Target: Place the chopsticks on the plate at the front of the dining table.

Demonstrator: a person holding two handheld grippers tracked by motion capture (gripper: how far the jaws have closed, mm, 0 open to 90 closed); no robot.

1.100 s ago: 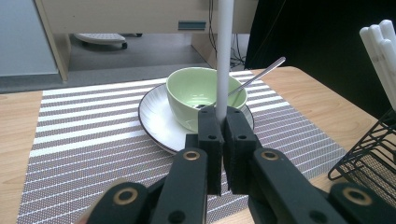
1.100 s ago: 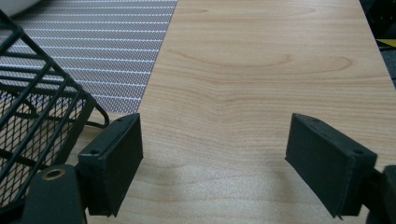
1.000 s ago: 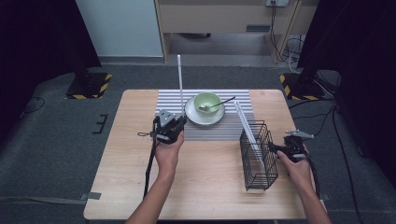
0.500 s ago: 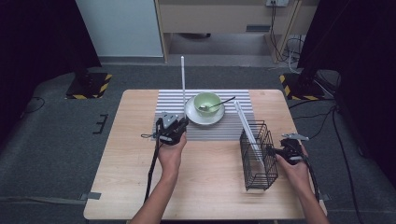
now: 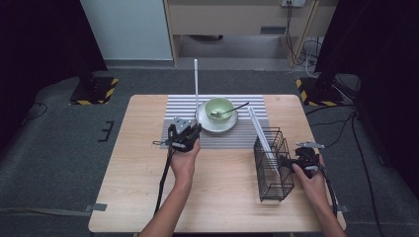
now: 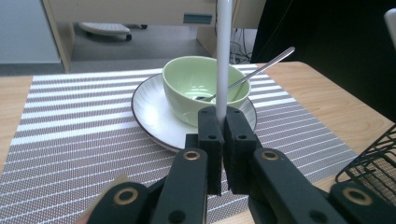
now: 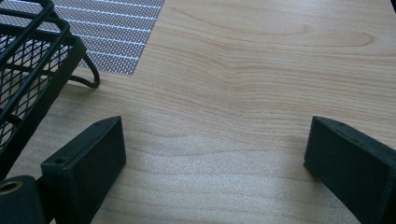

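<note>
- High view: the left gripper (image 5: 186,134) stands at the near left corner of the grey-and-white striped placemat (image 5: 173,112), its fingers clenched on the lower end of a long white plastic stick (image 5: 196,81) that rises upright from between them.
- Left gripper view: the same stick (image 6: 223,56) is pinched between the two black fingers (image 6: 210,135); straight beyond them sits a pale green ceramic bowl (image 6: 194,84) on a white round plate (image 6: 149,109), with a metal spoon (image 6: 261,69) leaning out of the bowl to the right.
- High view: the right gripper (image 5: 302,159) rests just right of a black wire mesh basket (image 5: 273,168), which holds a second white stick (image 5: 261,137) leaning up and away toward the placemat.
- Right gripper view: the fingers (image 7: 88,158) are spread wide and hold nothing, with bare light wooden table (image 7: 243,93) between them; the basket (image 7: 28,60) lies just left of the left finger, whether touching I cannot tell.
</note>
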